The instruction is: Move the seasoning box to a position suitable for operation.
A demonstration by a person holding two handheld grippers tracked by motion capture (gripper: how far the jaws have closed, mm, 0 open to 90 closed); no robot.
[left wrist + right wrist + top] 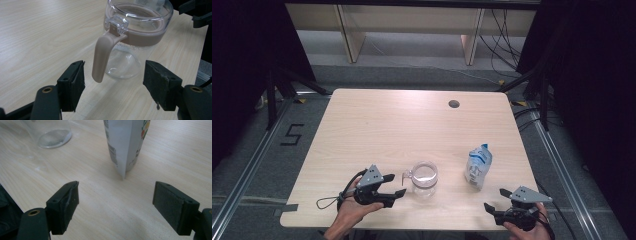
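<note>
— Two grippers, both low at the near edge of the table?

— Yes. Left gripper just left of the jug, jaws spread wide, nothing between the pads.

— And the jug itself?

— Upright, clear glass with a beige band and a beige handle. Handle turned toward the left gripper, hanging in the gap ahead of the open jaws in the left gripper view, touching neither pad.

— Right gripper?

— Well right of the jug, near the table's front right corner. Jaws wide apart too, holding nothing.

— Anything else by the jug?

— One pouch, white and blue, standing upright to the jug's right, apart from it. Seen in the right gripper view straight ahead of the open jaws, beyond the pads, with the jug's base farther off at upper left.

— Beyond the jug?

— Round hole in the tabletop, far behind, toward the back edge.
</note>
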